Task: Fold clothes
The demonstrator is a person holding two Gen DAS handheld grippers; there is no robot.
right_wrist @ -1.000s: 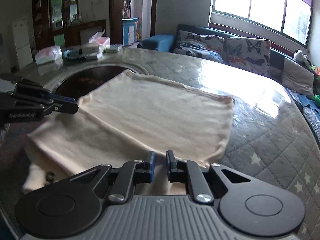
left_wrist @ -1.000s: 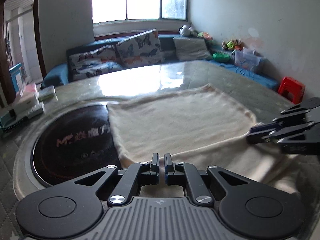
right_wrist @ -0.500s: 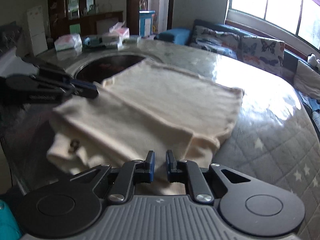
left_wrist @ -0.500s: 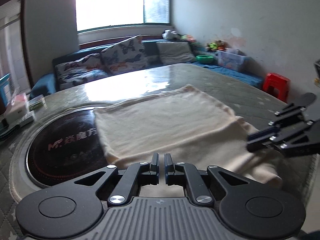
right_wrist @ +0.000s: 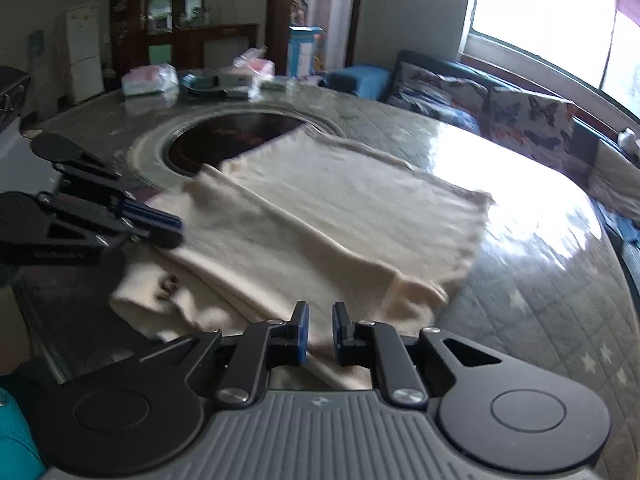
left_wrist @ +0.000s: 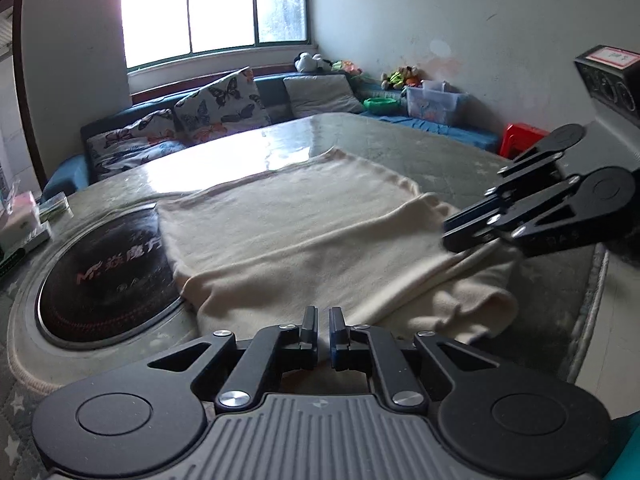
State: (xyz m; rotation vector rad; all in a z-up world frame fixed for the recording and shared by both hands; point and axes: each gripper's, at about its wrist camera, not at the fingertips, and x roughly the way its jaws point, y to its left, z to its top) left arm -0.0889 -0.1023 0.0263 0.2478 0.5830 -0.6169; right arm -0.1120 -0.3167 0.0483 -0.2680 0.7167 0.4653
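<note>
A cream garment (left_wrist: pixel 304 236) lies on the round table, its near part folded over and one folded end reaching the table's edge (left_wrist: pixel 472 308). It also shows in the right wrist view (right_wrist: pixel 320 232). My left gripper (left_wrist: pixel 324 320) is shut on the garment's near edge, with cloth under its fingers. My right gripper (right_wrist: pixel 320 316) is shut on the garment's near edge at the other side. Each gripper shows in the other's view: the right gripper (left_wrist: pixel 452 232) above the cloth, the left gripper (right_wrist: pixel 172 228) at the cloth's left side.
A black round hotplate (left_wrist: pixel 104 268) is set in the quilted table (left_wrist: pixel 420 152), partly under the cloth. Tissue packs and boxes (right_wrist: pixel 224 76) stand at the far side. A sofa with butterfly cushions (left_wrist: pixel 216 108) and a red stool (left_wrist: pixel 520 136) lie beyond.
Both grippers have risen and drawn back toward the table's near edge with the cloth's edge in them. The near part of the garment has bunched into a thicker fold.
</note>
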